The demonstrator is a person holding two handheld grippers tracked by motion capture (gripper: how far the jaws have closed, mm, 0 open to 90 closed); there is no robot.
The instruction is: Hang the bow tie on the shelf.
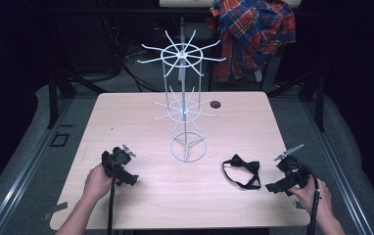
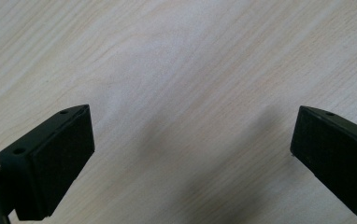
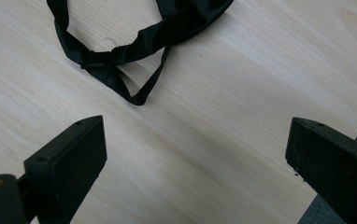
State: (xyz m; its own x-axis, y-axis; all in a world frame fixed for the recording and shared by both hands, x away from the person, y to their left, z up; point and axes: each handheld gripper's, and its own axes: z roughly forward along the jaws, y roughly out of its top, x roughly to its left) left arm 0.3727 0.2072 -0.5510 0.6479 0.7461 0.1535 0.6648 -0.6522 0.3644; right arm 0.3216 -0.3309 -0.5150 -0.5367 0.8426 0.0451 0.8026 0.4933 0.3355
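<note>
My left hand-held gripper (image 1: 120,165) hangs low over bare desk (image 1: 141,200), front-left of the wire stand; jaws spread wide, nothing between them but wood grain. Left hand well apart from anything worth taking.

Wire stand (image 1: 187,112) at desk centre: ring base, thin upright post, two tiers of radiating spokes, all bare. Small dark hole (image 1: 216,104) in the desk just behind and right of the stand.

Black bow tie (image 1: 243,170) lies flat front-right of the stand's base, bow toward the stand, strap loop (image 3: 120,60) trailing to the desk's near edge. Long axis roughly left-right.

My right hand-held gripper (image 1: 288,177), jaws wide and empty, sits just right of the tie, pointed at it. Right is clearly the nearer hand. Nothing stands between. My guess: tie goes on a spoke.

Plaid shirt (image 1: 253,34) hangs beyond the desk, behind the stand.
</note>
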